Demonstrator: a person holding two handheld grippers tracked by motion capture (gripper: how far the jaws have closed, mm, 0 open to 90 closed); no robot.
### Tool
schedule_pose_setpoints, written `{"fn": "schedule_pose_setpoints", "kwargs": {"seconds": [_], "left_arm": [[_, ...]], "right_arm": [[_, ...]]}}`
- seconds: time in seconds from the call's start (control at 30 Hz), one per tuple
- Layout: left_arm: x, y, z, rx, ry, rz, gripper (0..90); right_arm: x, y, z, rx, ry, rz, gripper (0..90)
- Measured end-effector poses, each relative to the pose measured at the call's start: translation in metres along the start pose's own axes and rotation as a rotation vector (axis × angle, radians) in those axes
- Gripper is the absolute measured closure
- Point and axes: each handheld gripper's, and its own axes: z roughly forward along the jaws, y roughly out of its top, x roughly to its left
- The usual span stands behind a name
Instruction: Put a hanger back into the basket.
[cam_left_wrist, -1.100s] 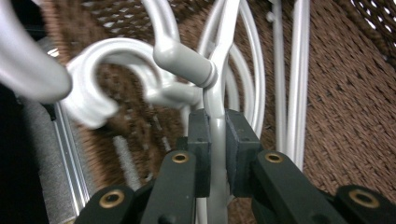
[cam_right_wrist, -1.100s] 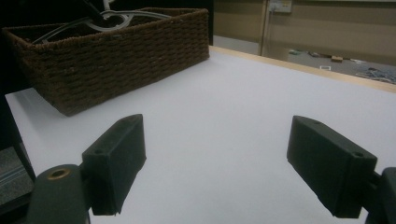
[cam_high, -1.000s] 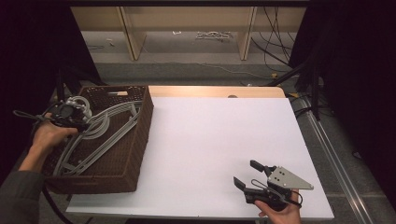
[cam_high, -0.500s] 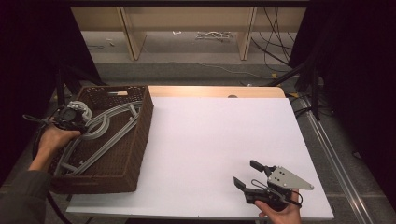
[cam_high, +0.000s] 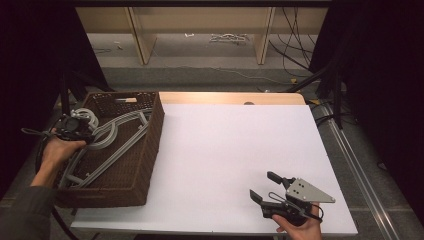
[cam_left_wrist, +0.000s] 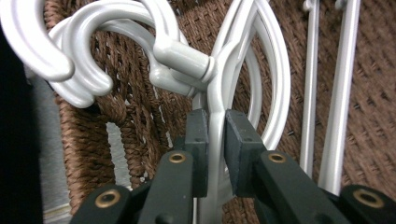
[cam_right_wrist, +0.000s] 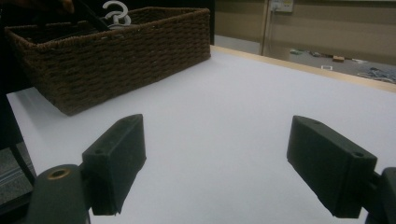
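A brown wicker basket (cam_high: 150, 150) stands at the table's left and holds several grey-white plastic hangers (cam_high: 117, 142). My left gripper (cam_high: 86, 132), held over the basket's left side, is shut on the neck of one hanger (cam_left_wrist: 187, 56) just below its hook. In the left gripper view the jaws (cam_left_wrist: 215, 128) pinch that neck, with other hooks bunched above. My right gripper (cam_high: 262, 185) rests near the front right of the white table (cam_high: 225, 145), open with nothing between its fingers (cam_right_wrist: 116, 158). The right gripper view shows the basket (cam_right_wrist: 116, 51) far off.
The basket's wall rises well above the table top. Beyond the table's wooden far edge (cam_high: 225, 97) lie the floor, wooden shelf legs and loose cables. A metal rail (cam_high: 350, 150) runs along the right side.
My left gripper has shifted a little toward the near side, still clamped on the hanger. The right gripper has not moved.
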Motion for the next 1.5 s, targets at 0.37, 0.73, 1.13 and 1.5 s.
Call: {"fn": "schedule_pose_setpoints", "kwargs": {"seconds": [0.37, 0.73, 1.13, 1.5], "left_arm": [[-0.004, -0.001, 0.006, -0.020, 0.000, 0.040, 81.7], [-0.005, -0.004, 0.006, -0.027, -0.014, 0.005, 73.5], [-0.021, 0.001, -0.032, -0.260, -0.009, -0.089, 38.4], [-0.101, -0.013, -0.086, -0.553, -0.210, -0.100, 29.3]], "right_arm": [[-0.001, 0.001, -0.001, 0.017, -0.010, -0.007, 20.5], [-0.001, 0.001, -0.001, 0.016, -0.012, -0.009, 20.5], [-0.001, 0.000, 0.000, 0.009, -0.006, -0.002, 20.5], [0.000, 0.001, -0.001, 0.022, -0.018, -0.008, 20.6]]}}
